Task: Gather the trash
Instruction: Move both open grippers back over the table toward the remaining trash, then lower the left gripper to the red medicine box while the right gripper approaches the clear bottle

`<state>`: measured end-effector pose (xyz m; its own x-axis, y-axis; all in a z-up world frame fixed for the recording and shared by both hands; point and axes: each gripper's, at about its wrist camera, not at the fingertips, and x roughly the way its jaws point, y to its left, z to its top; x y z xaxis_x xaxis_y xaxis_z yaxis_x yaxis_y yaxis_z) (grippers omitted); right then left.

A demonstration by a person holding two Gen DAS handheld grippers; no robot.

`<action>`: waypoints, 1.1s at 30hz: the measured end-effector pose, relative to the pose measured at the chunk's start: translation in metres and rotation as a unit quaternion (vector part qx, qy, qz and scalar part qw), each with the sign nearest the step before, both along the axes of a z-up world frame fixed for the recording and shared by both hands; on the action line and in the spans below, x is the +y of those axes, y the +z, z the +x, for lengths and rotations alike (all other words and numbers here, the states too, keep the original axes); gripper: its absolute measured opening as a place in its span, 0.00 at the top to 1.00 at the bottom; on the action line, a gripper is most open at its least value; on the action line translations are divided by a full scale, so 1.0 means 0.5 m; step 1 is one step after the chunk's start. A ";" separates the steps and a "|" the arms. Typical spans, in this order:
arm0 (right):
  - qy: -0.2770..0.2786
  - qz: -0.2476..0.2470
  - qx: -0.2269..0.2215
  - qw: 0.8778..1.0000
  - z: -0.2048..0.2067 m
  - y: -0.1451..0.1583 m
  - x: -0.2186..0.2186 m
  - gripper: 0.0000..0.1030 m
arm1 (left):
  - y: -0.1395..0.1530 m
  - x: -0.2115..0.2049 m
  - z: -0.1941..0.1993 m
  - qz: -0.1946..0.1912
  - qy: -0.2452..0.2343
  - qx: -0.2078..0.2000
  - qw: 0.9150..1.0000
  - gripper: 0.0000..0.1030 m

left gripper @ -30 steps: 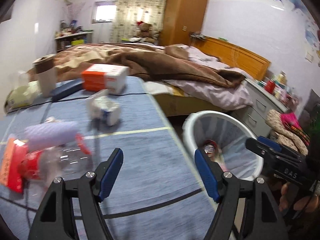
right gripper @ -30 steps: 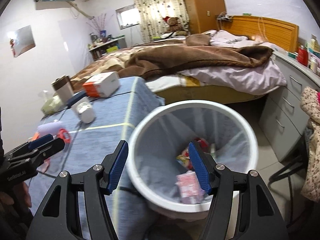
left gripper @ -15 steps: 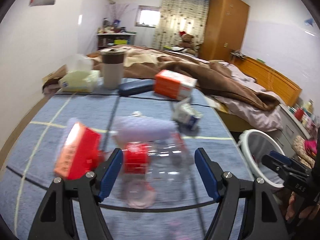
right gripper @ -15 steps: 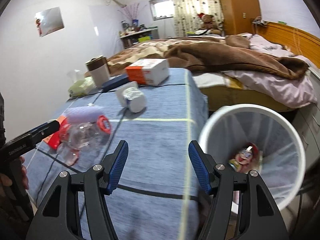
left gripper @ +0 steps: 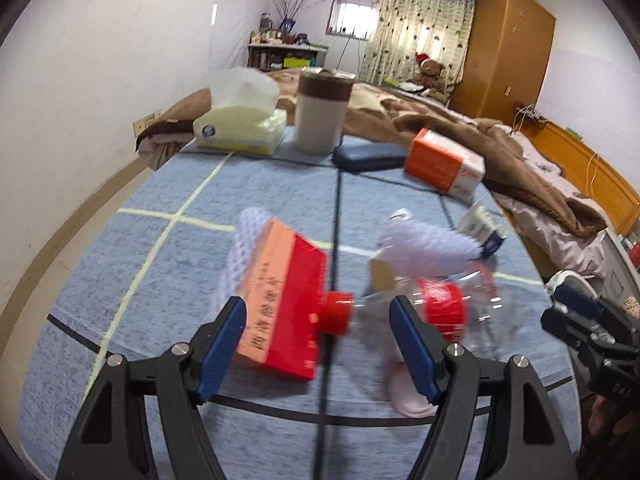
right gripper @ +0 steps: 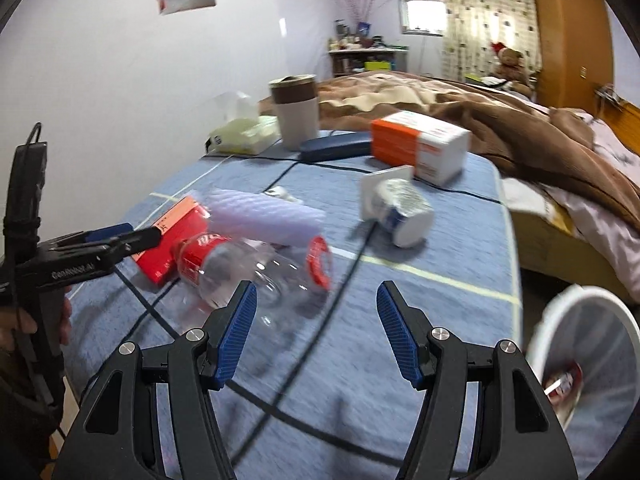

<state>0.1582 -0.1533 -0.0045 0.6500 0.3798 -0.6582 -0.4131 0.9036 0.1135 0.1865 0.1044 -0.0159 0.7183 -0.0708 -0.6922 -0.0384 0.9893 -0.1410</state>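
The desk (left gripper: 132, 264), under a blue cloth, carried the litter, and the white bin (right gripper: 592, 360) stood off its right edge. Near the front lay an empty clear bottle (right gripper: 248, 272) on its side, touching a red box (left gripper: 280, 312). The bottle looked light, thin-walled and slippery, likely to crumple or roll; the labelled middle seemed the best hold. The left hand-held gripper (left gripper: 320, 344) hung with fingers apart before the box, and the right hand-held gripper (right gripper: 316, 332) was likewise apart, both empty.

Soft daylight from the far window (left gripper: 352, 20), motion blur, fisheye-bent edges.
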 end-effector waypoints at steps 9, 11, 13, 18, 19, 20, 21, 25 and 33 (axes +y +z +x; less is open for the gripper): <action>0.082 -0.005 0.004 0.997 0.038 0.005 0.079 0.38 | -0.033 0.032 0.041 0.017 -0.003 0.039 0.999 0.26; 0.100 -0.016 0.012 0.995 0.042 -0.004 0.093 0.38 | -0.042 0.037 0.048 0.020 -0.006 0.047 0.999 0.26; 0.114 -0.025 0.021 0.993 0.046 -0.010 0.101 0.38 | -0.050 0.047 0.050 0.026 0.004 0.052 0.998 0.26; 0.136 -0.018 0.054 0.989 0.052 -0.021 0.096 0.38 | -0.058 0.073 0.048 0.019 0.014 0.056 0.998 0.26; 0.140 -0.018 0.060 0.988 0.052 -0.023 0.095 0.38 | -0.060 0.076 0.049 0.016 0.013 0.056 0.998 0.26; 0.143 -0.019 0.065 0.987 0.053 -0.026 0.096 0.38 | -0.062 0.081 0.049 0.011 0.013 0.057 0.998 0.26; 0.148 -0.023 0.071 0.986 0.050 -0.029 0.096 0.38 | -0.064 0.086 0.049 0.003 0.012 0.059 0.998 0.26; 0.172 -0.053 0.090 0.979 0.036 -0.042 0.107 0.38 | -0.073 0.095 0.051 -0.008 0.013 0.067 0.998 0.26; 0.151 -0.080 0.075 0.982 0.051 -0.043 0.140 0.38 | -0.070 0.082 0.049 0.000 -0.001 0.067 0.998 0.27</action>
